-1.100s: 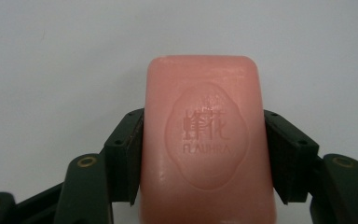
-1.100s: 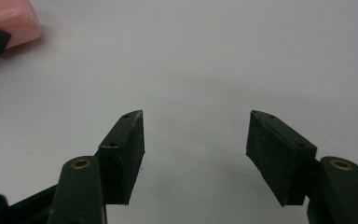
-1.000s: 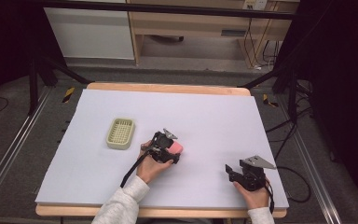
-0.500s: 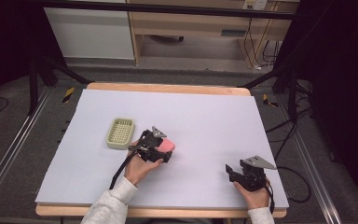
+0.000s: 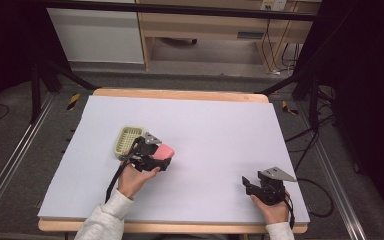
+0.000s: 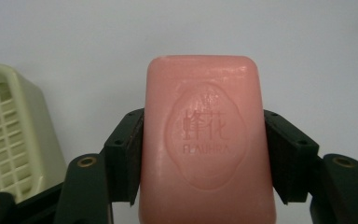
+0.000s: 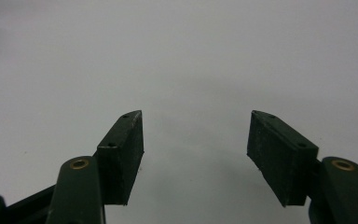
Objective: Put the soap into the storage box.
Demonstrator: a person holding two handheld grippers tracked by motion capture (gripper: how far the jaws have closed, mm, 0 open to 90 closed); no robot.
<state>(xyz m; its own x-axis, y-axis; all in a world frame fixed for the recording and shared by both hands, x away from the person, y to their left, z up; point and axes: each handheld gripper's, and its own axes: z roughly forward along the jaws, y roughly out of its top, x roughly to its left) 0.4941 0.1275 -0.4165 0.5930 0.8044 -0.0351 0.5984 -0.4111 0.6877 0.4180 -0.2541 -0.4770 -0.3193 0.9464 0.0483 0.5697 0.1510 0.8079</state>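
While your left gripper (image 5: 161, 159) sits just beside the dish (image 5: 127, 139), its jaws are pinched on a pink soap (image 6: 204, 140), one pad against each long side. Seen through the left gripper view, the bar stands out past the pads, its stamped face toward the camera, with raised characters and a line of Latin letters that are too soft to read for certain. That same view puts the dish (image 6: 14, 135) at the far left edge, pale yellow-green with a slotted grid floor, apart from the soap.

From the high view, the soap (image 5: 165, 150) is a small pink patch on the side of the gripper away from the dish, over the white table (image 5: 220, 125); whether it touches the surface or is held just clear, you cannot tell from there. Your left hand (image 5: 136, 179) wraps the gripper body from below.

Well away from the dish, near the table's near right corner, your right gripper (image 5: 246, 181) rests in your right hand (image 5: 272, 207). Its jaws are spread wide in the right gripper view (image 7: 196, 133), with bare table between the pads and nothing touching them.
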